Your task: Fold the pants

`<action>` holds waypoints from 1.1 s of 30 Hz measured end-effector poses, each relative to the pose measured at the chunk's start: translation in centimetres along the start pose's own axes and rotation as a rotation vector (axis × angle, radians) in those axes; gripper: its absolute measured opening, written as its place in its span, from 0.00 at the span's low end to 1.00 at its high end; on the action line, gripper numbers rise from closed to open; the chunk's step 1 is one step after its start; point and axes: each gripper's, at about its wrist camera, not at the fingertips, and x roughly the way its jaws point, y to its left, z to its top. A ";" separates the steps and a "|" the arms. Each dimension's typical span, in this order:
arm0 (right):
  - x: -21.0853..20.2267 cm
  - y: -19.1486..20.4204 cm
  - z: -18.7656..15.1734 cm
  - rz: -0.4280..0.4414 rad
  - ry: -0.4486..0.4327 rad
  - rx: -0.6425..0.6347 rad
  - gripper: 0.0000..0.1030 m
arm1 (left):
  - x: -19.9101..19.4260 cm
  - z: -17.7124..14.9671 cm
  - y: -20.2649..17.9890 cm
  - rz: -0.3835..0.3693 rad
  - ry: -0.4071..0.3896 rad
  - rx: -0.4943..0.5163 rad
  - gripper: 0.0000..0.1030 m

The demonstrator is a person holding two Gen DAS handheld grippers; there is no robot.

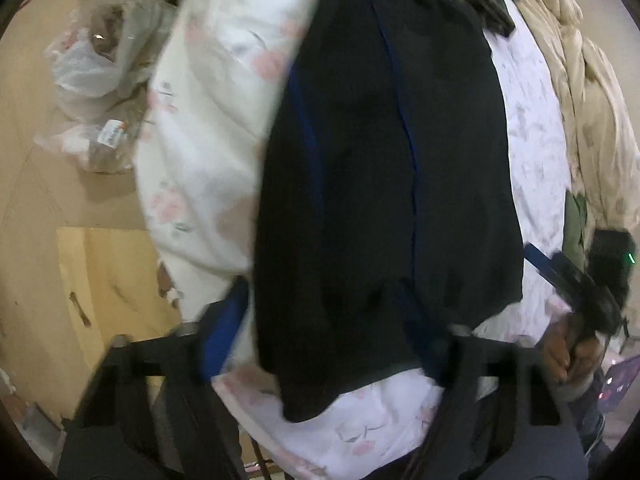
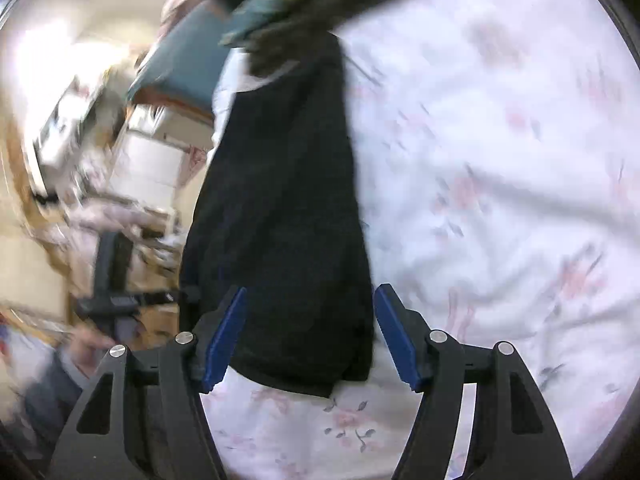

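Blue-padded jaws of the right gripper spread wide apart, straddling the near hem of the dark pants without pinching it, probably lined up to take the end and carry it over. Same picture on the left gripper: jaws parted either side of the pants, nothing clamped, though blur hides whether a pad brushes the cloth. Pants laid lengthwise on the bed's floral sheet, long and narrow with blue side piping, apparently already doubled leg on leg and waiting for a crosswise fold. Far end tucked beneath a heap of dark and teal clothing, likely to snag a lift from that end. Rumpled beige blanket crowding one edge of the sheet; plastic bags lying on the floor beside the bed, well apart from the pants. Bare hand gripping the other tool's handle at the view's rim.
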 end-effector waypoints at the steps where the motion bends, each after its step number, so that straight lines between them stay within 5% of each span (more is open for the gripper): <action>1: 0.6 -0.8 0.1 0.018 0.017 0.021 0.67 | 0.2 -0.1 -0.6 0.027 -0.005 0.015 0.49; 3: 2.2 -1.2 -0.1 0.032 0.068 0.014 0.65 | 0.7 -0.5 -1.2 0.052 -0.004 0.031 0.48; 6: 3.3 -1.7 -0.6 0.016 0.081 0.013 0.62 | 0.8 -0.7 -1.5 0.091 -0.016 0.041 0.22; 8: 3.4 -1.6 -0.6 0.087 0.092 0.042 0.45 | 0.2 -1.2 -2.0 0.113 -0.046 0.049 0.12; 9: 3.9 -1.2 -1.2 0.117 0.129 0.048 0.19 | 0.0 -1.5 -2.6 0.135 -0.061 0.064 0.11; 14: 2.6 2.4 -2.4 0.075 0.053 -0.090 0.08 | -1.9 -2.6 -4.1 0.166 -0.113 0.078 0.05; 17: -0.7 4.0 -2.6 0.105 0.011 -0.128 0.07 | -4.1 -3.8 -5.2 0.125 -0.152 0.098 0.05; 22: -7.5 7.4 -3.9 0.141 -0.070 -0.185 0.07 | -10.1 -7.6 -6.8 -0.061 -0.275 0.061 0.05; 27: -17.0 10.8 -7.2 0.216 -0.211 -0.213 0.07 | -17.4 -13.0 -11.1 -0.247 -0.423 0.087 0.05; 33: -25.4 14.3 -7.1 0.228 -0.335 -0.197 0.07 | -25.1 -14.9 -16.4 -0.386 -0.595 0.144 0.05</action>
